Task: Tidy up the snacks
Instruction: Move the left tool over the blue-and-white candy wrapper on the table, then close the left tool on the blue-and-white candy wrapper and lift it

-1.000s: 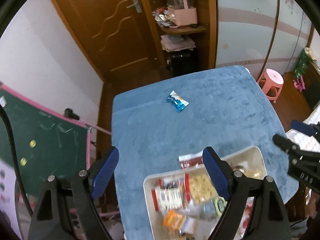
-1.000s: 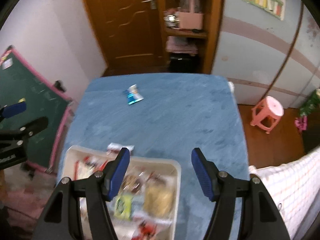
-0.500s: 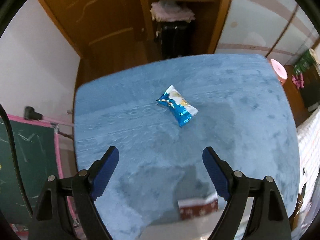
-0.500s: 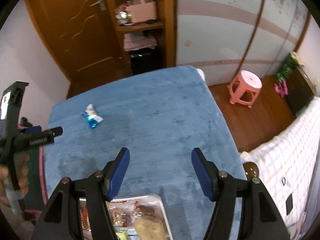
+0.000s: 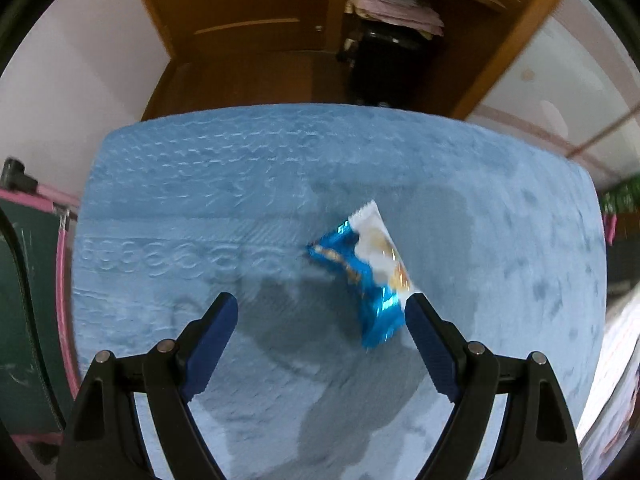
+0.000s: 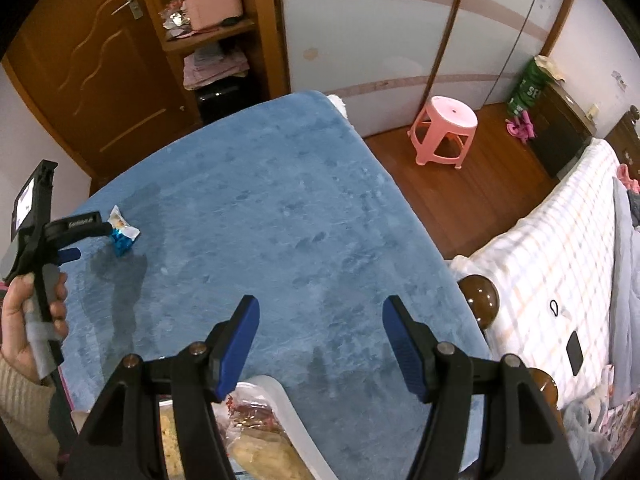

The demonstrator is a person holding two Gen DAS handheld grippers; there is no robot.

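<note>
Blue plush cover (image 6: 280, 208) across the table; brown wooden door (image 6: 92, 80) beside open wooden shelves (image 6: 208, 36) at the far wall; pink plastic stool (image 6: 444, 130) on reddish wood floor (image 6: 472, 184); checked bedding (image 6: 560, 264) at right; green chalkboard (image 5: 24, 320) at left.

Each claw, the left claw (image 5: 320, 308) and the right claw (image 6: 320, 312), is black with blue ribbed pads and silver screws; a cream knit sleeve (image 6: 20, 404) covers the left wrist.

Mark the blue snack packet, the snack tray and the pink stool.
blue snack packet (image 5: 370, 280): left wrist view, middle of the wrapper.
snack tray (image 6: 290, 408): right wrist view, white rim at bottom edge.
pink stool (image 6: 450, 114): right wrist view, seat top.
</note>
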